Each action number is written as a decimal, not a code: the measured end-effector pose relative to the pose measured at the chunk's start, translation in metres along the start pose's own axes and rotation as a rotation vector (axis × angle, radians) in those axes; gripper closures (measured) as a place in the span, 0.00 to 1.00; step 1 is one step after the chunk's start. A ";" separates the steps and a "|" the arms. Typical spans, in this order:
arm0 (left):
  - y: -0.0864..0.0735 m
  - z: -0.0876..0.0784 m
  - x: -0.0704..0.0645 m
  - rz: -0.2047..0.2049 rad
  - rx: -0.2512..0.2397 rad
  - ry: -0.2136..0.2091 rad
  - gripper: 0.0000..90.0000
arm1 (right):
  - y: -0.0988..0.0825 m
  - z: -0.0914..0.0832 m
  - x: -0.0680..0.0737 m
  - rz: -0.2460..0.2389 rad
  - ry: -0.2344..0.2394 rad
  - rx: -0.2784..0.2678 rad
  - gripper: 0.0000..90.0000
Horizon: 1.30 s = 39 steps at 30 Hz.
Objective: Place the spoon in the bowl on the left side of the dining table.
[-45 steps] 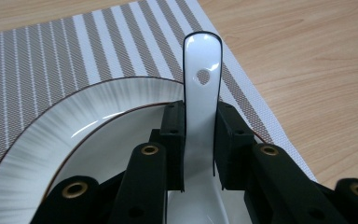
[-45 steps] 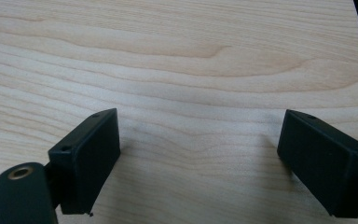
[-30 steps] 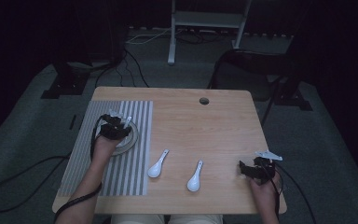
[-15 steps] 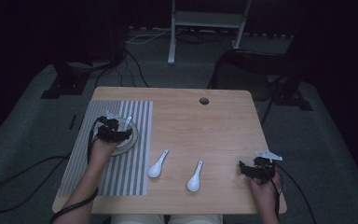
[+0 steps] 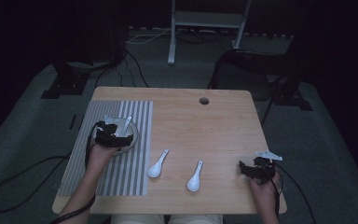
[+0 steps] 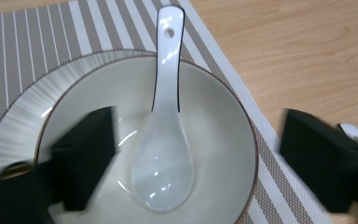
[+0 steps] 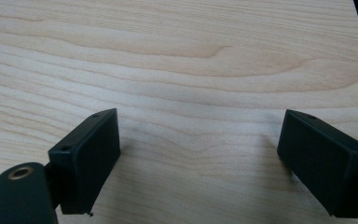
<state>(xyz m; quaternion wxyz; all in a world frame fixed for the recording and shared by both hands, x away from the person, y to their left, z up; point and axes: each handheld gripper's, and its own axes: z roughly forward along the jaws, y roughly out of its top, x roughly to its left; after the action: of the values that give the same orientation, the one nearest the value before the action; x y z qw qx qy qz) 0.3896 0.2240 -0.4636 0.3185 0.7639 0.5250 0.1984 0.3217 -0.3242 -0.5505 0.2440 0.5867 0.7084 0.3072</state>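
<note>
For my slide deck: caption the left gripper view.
Left gripper, jaws just opened, over a white spoon resting in a bowl on a striped placemat.

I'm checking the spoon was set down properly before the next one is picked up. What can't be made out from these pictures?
- High view: most of the bowl lies under the left gripper and hand.
- Left gripper view: the bottom edge cuts off the bowl's near rim; whether the spoon lies flat is unclear.
- Left gripper view: the right jaw and the frame edge hide most of a second spoon.
</note>
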 end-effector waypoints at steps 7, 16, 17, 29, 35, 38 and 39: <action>-0.006 -0.010 0.001 -0.012 -0.020 0.005 0.01 | 0.000 0.000 0.000 0.000 0.000 0.000 0.14; -0.016 -0.022 0.000 0.024 -0.062 0.031 0.01 | 0.000 0.000 0.000 0.000 0.000 0.000 0.14; -0.019 -0.023 0.000 0.028 -0.065 0.024 0.01 | 0.000 0.000 0.000 0.000 0.000 0.000 0.14; -0.052 -0.029 -0.002 0.035 -0.083 -0.001 0.01 | 0.000 0.000 0.000 0.000 0.000 0.000 0.14; -0.062 -0.036 -0.002 0.026 -0.099 0.000 0.01 | 0.000 0.000 0.000 0.000 0.000 0.000 0.14; -0.075 -0.041 0.000 0.021 -0.088 0.004 0.01 | 0.000 0.000 0.000 0.002 0.000 0.000 0.14; -0.077 -0.042 0.001 0.022 -0.088 0.006 0.01 | 0.000 0.000 0.000 0.002 0.000 0.000 0.14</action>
<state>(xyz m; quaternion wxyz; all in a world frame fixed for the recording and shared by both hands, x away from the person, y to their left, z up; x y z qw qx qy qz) 0.3109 0.2552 -0.4869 0.3481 0.7543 0.5084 0.2270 0.3217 -0.3239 -0.5504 0.2436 0.5874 0.7078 0.3077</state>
